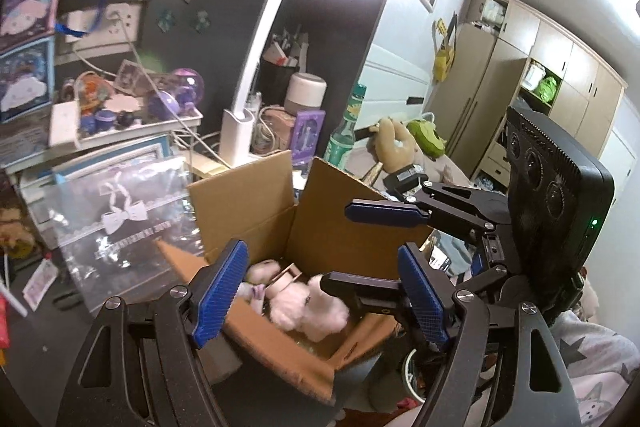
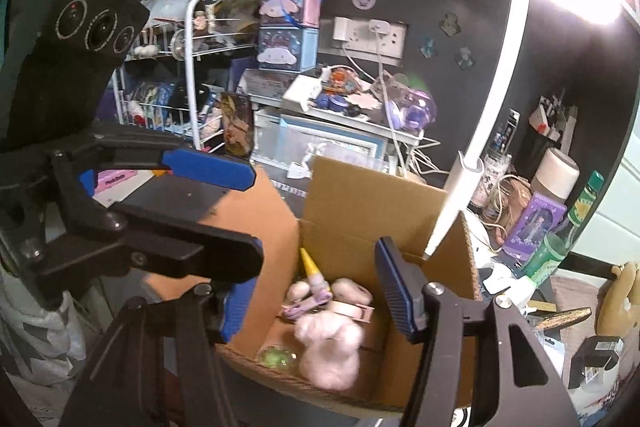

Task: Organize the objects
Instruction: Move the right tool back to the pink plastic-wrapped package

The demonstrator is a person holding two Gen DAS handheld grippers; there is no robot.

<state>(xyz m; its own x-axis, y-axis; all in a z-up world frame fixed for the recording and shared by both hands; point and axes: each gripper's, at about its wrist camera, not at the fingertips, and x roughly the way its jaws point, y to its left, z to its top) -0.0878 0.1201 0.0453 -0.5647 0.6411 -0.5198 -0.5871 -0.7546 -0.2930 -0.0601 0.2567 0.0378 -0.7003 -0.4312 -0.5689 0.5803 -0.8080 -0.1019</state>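
Note:
An open cardboard box stands below both grippers with its flaps up. A fluffy pink plush toy lies inside it, blurred in the right wrist view. Beside it are a yellow cone, a green ball and small pink items. My left gripper hovers over the box's near-left side, open, nothing between its blue pads. My right gripper hovers over the near-right side, open too and holding nothing. The two grippers sit close, fingers crossing in both views.
A white desk lamp stands just behind the box. A green bottle is at its right. A clear bag with a bow lies left of the box. Cluttered trays, cables and a wire rack fill the desk behind.

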